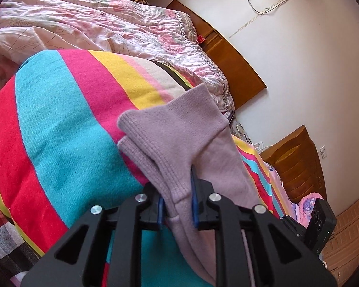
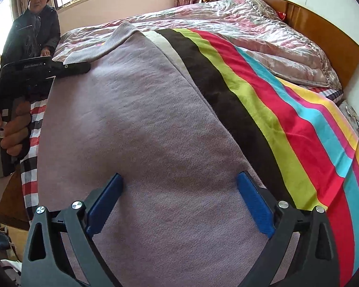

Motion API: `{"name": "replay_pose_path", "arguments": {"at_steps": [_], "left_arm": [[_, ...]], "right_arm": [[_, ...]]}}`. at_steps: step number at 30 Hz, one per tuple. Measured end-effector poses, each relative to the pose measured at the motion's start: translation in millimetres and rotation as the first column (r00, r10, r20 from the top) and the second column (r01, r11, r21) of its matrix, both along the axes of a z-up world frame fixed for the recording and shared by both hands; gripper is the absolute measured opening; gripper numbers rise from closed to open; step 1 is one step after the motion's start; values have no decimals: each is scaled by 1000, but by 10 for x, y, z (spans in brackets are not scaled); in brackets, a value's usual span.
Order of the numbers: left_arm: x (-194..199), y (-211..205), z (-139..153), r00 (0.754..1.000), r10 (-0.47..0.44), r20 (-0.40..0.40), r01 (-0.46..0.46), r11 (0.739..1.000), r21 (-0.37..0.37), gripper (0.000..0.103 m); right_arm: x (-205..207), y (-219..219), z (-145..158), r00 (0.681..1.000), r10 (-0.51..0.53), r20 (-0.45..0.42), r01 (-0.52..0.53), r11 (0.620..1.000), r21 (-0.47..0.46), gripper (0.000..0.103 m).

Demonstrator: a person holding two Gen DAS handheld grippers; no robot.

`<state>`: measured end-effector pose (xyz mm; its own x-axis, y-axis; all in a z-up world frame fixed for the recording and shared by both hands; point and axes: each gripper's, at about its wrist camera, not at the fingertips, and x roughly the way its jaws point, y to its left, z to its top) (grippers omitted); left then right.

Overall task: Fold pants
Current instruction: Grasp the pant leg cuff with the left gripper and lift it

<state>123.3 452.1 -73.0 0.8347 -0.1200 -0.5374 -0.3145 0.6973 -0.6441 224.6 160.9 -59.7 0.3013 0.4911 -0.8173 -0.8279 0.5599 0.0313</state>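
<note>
- One pair of lilac pants [image 2: 141, 124] is lying across one striped blanket [image 2: 287, 124].
- Left gripper [image 1: 178, 205] is pinching two ribbed cuffs [image 1: 165, 129] at twelve o'clock.
- Right gripper [image 2: 179, 205] is gaping wide, holding nothing, over the pants.

Mauve knit pants [image 2: 141, 124], spread across striped blanket, ribbed cuffs lifted

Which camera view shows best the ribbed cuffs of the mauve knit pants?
The left wrist view: the ribbed cuffs of the mauve knit pants fill its centre, pinched in the left claw. The right wrist view shows the cuffs only small and far off.
</note>
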Motion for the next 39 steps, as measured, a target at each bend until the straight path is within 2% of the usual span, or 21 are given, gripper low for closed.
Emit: {"name": "replay_pose_path", "arguments": {"at_steps": [3,5,7,8,11,12,14,16,17,19,23,24,26,27,28,30,33,35,36,37,39], "left_arm": [[20,-3,33,1000,4,-6,-4,1000,12,16],[27,-30,60,1000,8,-14,-8,999,34,16],[41,-68,97,1000,8,-24,-6,998,69,16],[47,-78,106,1000,5,-30,-3,997,79,16],[53,-82,117,999,11,-39,-8,996,83,15],[55,-91,124,999,15,-41,-11,996,89,15],[58,-114,138,999,23,-48,-18,994,104,15],[64,-145,150,998,31,-55,-24,992,125,15],[61,-169,161,998,35,-56,-27,991,135,15],[41,-209,193,997,45,-57,-36,988,149,15],[-28,-332,361,997,58,-41,-49,980,195,15],[-36,-376,418,997,59,-39,-50,976,213,14],[-50,-471,538,998,61,-28,-53,970,239,14],[-55,-515,603,998,60,-21,-53,967,249,14],[-62,-567,666,998,56,-14,-50,964,260,14],[-72,-692,831,999,44,-1,-41,954,296,14],[-128,-1032,1148,999,-11,48,-8,925,381,14],[-179,-1433,1415,993,-76,96,23,886,462,14],[-211,-1695,1539,985,-125,119,47,859,509,14],[-250,-1994,1641,974,-183,134,75,820,567,14],[-313,-2704,1739,942,-310,125,140,705,695,14]], "right_arm": [[-108,-65,98,1000,-7,-29,9,998,66,92],[-324,-26,53,998,57,-17,-56,998,34,92],[-567,82,-92,991,118,54,-115,992,-60,93],[-635,76,-118,987,119,103,-114,992,-54,93],[-656,24,-34,995,59,82,-55,997,-59,93],[-717,3,36,993,60,98,-55,997,-49,93],[-887,-23,85,989,99,108,-97,995,-24,94],[-1070,34,-85,980,146,134,-134,986,-97,94],[-1081,-7,-80,978,141,152,-134,990,-52,95],[-957,-37,-52,989,131,65,-128,991,-45,94],[-551,-155,231,996,46,79,-52,996,69,93],[-400,-131,226,996,34,82,-39,997,62,94],[-47,-26,23,1000,12,-28,-13,1000,-17,95],[33,-10,-66,1000,3,-29,-4,999,-46,95],[18,-31,-57,1000,24,-4,-24,999,-24,96],[-30,-148,30,1000,2,-29,-3,1000,-8,95],[-223,-673,386,997,-73,-6,73,989,132,95],[-333,-1220,635,985,-173,1,168,955,243,95],[-389,-1536,739,973,-229,-8,221,928,300,95],[-456,-1860,827,961,-277,-20,266,897,353,96],[-588,-2510,981,918,-395,-28,369,827,425,96]]}}
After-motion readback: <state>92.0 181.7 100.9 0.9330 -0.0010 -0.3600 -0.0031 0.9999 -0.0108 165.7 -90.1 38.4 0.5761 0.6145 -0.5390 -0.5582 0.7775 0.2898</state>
